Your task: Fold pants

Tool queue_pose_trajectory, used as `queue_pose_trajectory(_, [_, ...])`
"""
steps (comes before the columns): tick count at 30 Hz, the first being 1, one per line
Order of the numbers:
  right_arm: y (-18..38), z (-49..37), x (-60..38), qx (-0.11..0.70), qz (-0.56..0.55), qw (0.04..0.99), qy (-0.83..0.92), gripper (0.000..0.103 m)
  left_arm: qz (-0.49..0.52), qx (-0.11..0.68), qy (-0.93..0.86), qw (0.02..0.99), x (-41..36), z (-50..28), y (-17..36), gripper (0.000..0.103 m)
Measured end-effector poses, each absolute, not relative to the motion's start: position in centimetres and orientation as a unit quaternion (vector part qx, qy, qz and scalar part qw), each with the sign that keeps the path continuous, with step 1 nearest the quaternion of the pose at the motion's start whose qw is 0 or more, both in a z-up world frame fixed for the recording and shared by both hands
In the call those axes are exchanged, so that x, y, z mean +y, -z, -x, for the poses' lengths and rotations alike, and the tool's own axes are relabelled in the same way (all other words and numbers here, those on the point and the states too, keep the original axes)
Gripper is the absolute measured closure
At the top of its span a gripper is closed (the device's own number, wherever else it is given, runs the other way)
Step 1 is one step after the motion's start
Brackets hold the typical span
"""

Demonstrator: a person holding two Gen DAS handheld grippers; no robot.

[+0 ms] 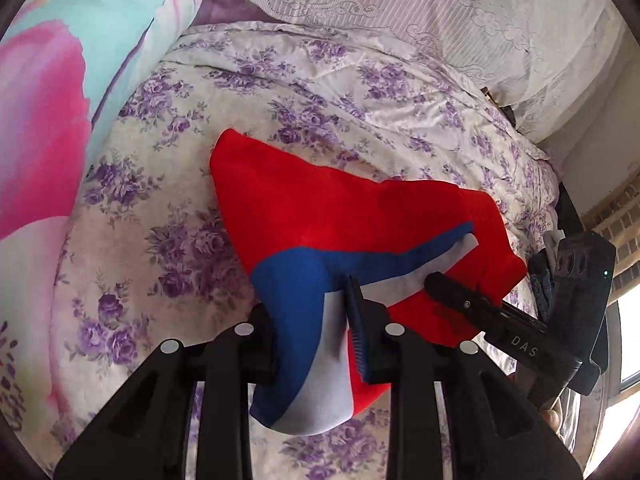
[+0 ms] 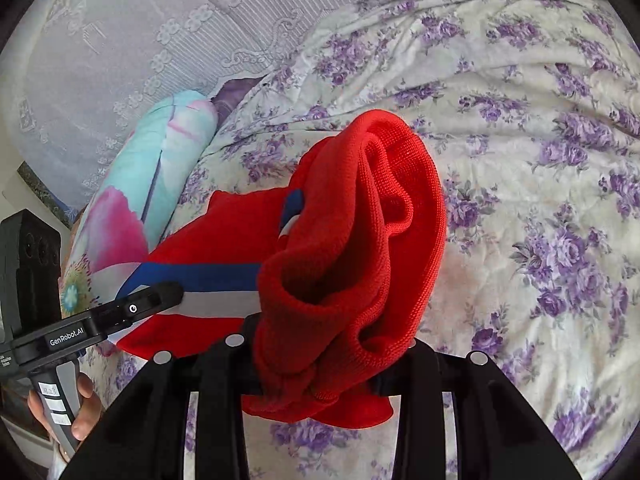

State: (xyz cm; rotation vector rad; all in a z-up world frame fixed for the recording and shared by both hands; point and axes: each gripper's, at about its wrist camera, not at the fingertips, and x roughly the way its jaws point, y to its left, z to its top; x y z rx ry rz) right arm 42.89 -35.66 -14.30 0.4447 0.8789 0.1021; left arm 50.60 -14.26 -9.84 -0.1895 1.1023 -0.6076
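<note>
While the red pants (image 1: 320, 208) are held lifted over the floral bedspread (image 1: 168, 184) | blue-and-white striped edge is pinched by the left tool (image 1: 312, 340) | bunched red knit end is clamped in the right tool (image 2: 320, 364) | pink-and-teal pillow (image 1: 60, 100) is seen at far left.

Left gripper (image 1: 312, 328) jaws clamped, right gripper (image 2: 332, 360) jaws clamped — side by side, close together

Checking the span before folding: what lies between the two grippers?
Only the red knit pants with their blue-and-white stripe, stretched from left gripper to right gripper; both wrist views show it.
</note>
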Motion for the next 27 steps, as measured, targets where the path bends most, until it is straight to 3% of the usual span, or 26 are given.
queue_pose_trajectory(1, [14.8,-43.0,-35.8,0.423,-0.218,0.878,-0.05,0.059,0.086,0.519,0.282,0.802,-14.2,-50.8,10.5,0.074])
queue_pose_trajectory(2, [15.3,-43.2,-35.9,0.434,-0.222,0.872,-0.044,0.046,0.079,0.525,0.276,0.801,-14.1,-50.8,11.0,0.059])
queue_pose_trajectory(3, [15.6,-43.3,-36.0,0.448,-0.228,0.864,-0.033,0.04,0.07,0.532,0.258,0.804,-13.9,-50.8,11.4,0.037])
queue_pose_trajectory(4, [15.5,-43.2,-36.2,0.457,-0.235,0.858,-0.026,0.037,0.065,0.535,0.233,0.809,-13.3,-50.5,11.4,0.031])
queue_pose_trajectory(6, [13.7,-41.9,-36.5,0.469,-0.231,0.852,0.003,0.034,0.066,0.53,0.217,0.818,-11.7,-49.0,10.2,0.03])
queue_pose_trajectory(9, [8.2,-36.8,-36.0,0.429,-0.188,0.883,0.045,0.017,0.038,0.484,0.189,0.853,-9.4,-44.0,6.1,0.027])
queue_pose_trajectory(11, [4.6,-32.1,-34.2,0.395,-0.123,0.908,0.07,0.003,-0.001,0.448,0.177,0.876,-8.8,-39.0,3.3,0.018])
queue_pose_trajectory(12, [3.1,-29.6,-33.1,0.383,-0.096,0.915,0.08,0.003,-0.02,0.424,0.174,0.889,-8.6,-36.1,1.8,0.01])
queue_pose_trajectory(14, [1.4,-24.5,-31.3,0.373,-0.07,0.922,0.075,0.003,-0.056,0.378,0.169,0.909,-8.4,-30.2,-0.8,0.005])
queue_pose_trajectory(19, [1.3,-14.4,-27.4,0.362,-0.061,0.928,0.06,0.003,-0.059,0.319,0.169,0.931,-7.9,-17.9,-4.8,0.005])
queue_pose_trajectory(27, [2.8,-7.0,-23.2,0.318,-0.047,0.942,0.099,0.003,-0.057,0.262,0.107,0.957,-6.9,-7.9,-5.3,0.005])
